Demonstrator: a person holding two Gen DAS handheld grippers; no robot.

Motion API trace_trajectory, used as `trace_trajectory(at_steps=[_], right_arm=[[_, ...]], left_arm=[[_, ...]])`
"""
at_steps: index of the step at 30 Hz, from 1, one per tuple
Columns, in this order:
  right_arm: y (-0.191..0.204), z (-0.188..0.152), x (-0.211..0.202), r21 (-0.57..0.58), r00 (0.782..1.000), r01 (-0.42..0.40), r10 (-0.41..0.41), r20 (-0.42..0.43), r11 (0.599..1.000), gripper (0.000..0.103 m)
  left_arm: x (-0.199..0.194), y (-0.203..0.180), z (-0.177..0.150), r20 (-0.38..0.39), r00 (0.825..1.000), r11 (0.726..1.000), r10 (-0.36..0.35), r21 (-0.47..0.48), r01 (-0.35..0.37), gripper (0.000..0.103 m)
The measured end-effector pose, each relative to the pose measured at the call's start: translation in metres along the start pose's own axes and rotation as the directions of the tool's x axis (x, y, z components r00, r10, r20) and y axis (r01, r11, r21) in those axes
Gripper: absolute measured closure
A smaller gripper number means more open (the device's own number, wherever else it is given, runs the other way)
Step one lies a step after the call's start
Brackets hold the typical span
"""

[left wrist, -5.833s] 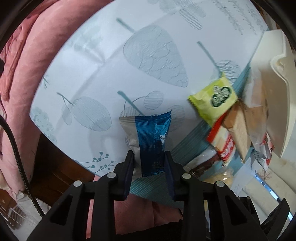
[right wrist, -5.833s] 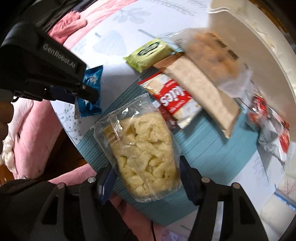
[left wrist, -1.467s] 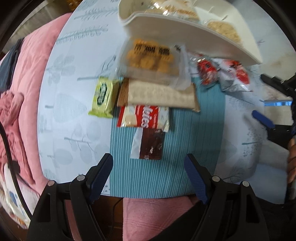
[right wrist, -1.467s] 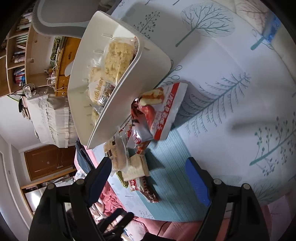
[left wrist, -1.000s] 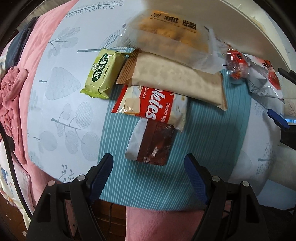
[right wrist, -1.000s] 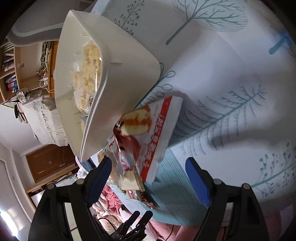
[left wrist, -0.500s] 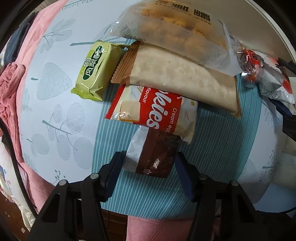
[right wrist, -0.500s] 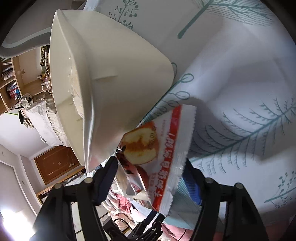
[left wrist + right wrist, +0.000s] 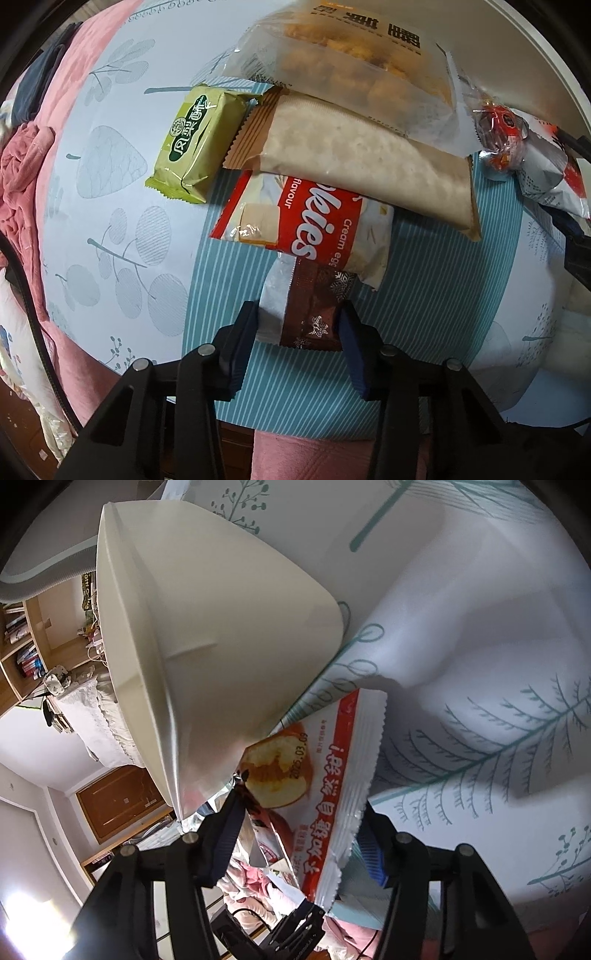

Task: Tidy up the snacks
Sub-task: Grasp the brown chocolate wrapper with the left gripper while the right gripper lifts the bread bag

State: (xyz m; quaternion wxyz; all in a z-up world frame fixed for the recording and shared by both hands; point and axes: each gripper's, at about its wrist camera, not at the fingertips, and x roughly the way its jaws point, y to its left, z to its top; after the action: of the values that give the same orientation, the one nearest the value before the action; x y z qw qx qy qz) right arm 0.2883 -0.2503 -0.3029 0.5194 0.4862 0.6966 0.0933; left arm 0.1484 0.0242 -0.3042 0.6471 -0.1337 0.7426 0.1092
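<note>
White basket [image 9: 229,635] on leaf-print tablecloth [image 9: 122,229], tilted in right view, near wall touching red-white snack bag [image 9: 332,812]. Teal striped mat [image 9: 436,295] under snack pile: tan packet [image 9: 362,166] over red cookie pack [image 9: 314,225], green packet [image 9: 195,144] beside. Right gripper [image 9: 299,834] just closing, straddling red-white bag, contact unclear. Left gripper [image 9: 299,332] just closing, pads pinching brown wafer packet [image 9: 310,314] on mat.
</note>
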Motion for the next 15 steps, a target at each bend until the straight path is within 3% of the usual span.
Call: trace_trajectory(at_steps=[7, 13, 15], right_arm=[[-0.001, -0.01, -0.003, -0.01, 0.999, -0.023, 0.023, -0.044, 1.0, 0.045], [0.008, -0.025, 0.0, -0.084, 0.995, -0.013, 0.005, -0.097, 0.996, 0.046], [0.013, -0.029, 0.001, -0.122, 0.993, -0.001, -0.013, -0.115, 0.992, 0.047]], left_arm=[[-0.001, -0.002, -0.012, -0.019, 1.0, 1.0, -0.002, -0.012, 0.002, 0.062], [-0.004, 0.006, -0.026, -0.023, 0.999, 0.998, -0.028, -0.056, 0.027, 0.063], [-0.006, 0.009, -0.033, -0.022, 0.999, 0.997, -0.037, -0.075, 0.036, 0.069]])
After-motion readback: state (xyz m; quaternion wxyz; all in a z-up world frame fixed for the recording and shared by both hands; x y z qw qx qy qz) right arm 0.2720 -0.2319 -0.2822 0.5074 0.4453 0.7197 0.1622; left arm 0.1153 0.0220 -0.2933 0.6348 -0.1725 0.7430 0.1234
